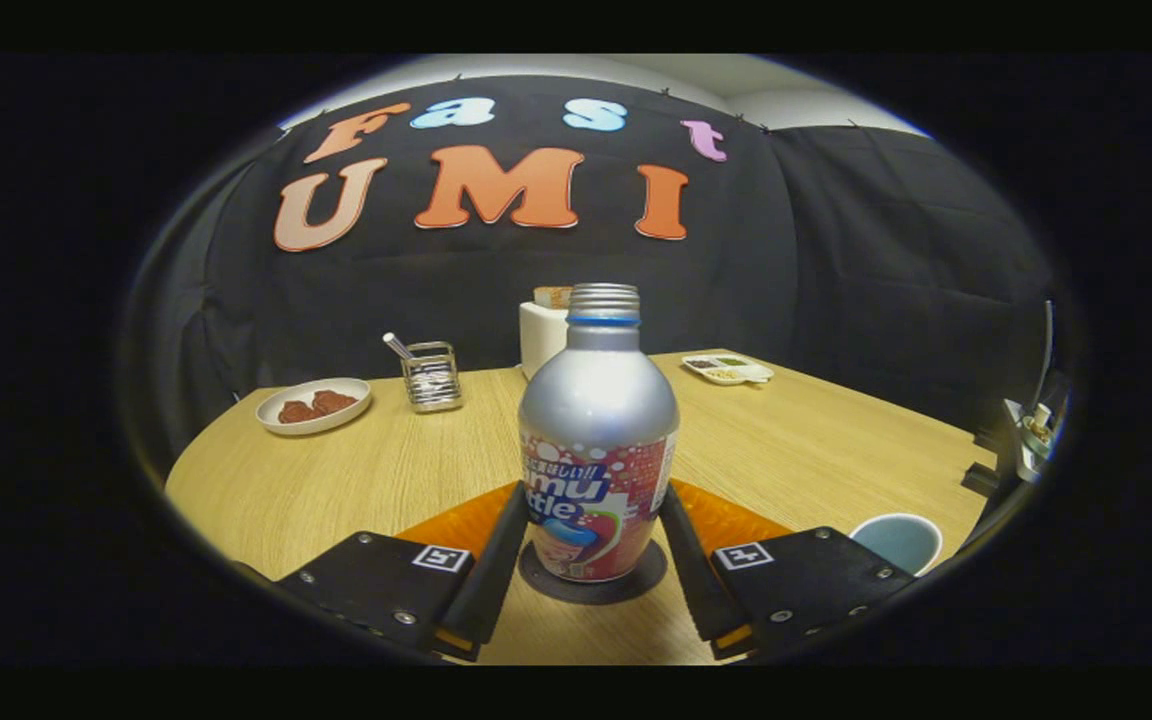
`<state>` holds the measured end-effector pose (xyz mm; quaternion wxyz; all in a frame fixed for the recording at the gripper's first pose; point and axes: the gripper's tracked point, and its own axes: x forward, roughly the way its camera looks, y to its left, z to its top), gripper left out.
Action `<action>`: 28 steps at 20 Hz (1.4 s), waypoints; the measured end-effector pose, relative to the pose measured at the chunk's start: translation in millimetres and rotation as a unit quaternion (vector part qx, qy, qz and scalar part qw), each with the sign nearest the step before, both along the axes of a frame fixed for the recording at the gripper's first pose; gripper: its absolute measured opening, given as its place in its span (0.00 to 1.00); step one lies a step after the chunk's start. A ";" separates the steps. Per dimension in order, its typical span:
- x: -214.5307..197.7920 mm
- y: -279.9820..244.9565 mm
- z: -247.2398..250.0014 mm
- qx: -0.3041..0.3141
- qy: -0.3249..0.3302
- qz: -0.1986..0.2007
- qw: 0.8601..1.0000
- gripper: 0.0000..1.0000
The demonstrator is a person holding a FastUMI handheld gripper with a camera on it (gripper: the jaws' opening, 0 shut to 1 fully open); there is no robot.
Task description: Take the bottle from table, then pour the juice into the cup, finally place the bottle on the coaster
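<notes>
Both fingers of the gripper (592, 520) flank the lower body of a silver aluminium bottle with a colourful printed label and a threaded, uncapped neck (598, 420), their tips right against its sides; whether they press on it or have just let go cannot be told. That bottle stands upright on a dark round coaster (591, 588), which lies between the fingers on the light wooden table (336, 470). Behind the bottle's base an orange mat (736, 520) spreads across the tabletop. Just right of the right finger sits a pale blue cup (898, 540), well apart from the coaster. Farther off to the left rests a white oval plate with brown pieces of food (313, 405), and beside it a small wire holder with a utensil (430, 376). Beyond the bottle stands a white box-like container (542, 335), and to its right a white divided tray with small snacks (728, 368).
</notes>
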<state>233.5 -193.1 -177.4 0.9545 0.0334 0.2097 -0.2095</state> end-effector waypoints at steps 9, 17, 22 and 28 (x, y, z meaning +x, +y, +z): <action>-6.8 7.8 -4.2 -0.002 -0.002 0.009 1.000 0.77; -18.6 19.4 -6.6 0.009 0.004 0.029 1.000 0.85; -37.1 28.7 16.6 0.026 -0.021 0.042 0.999 0.91; -72.2 62.4 63.4 0.011 -0.037 0.080 0.996 0.91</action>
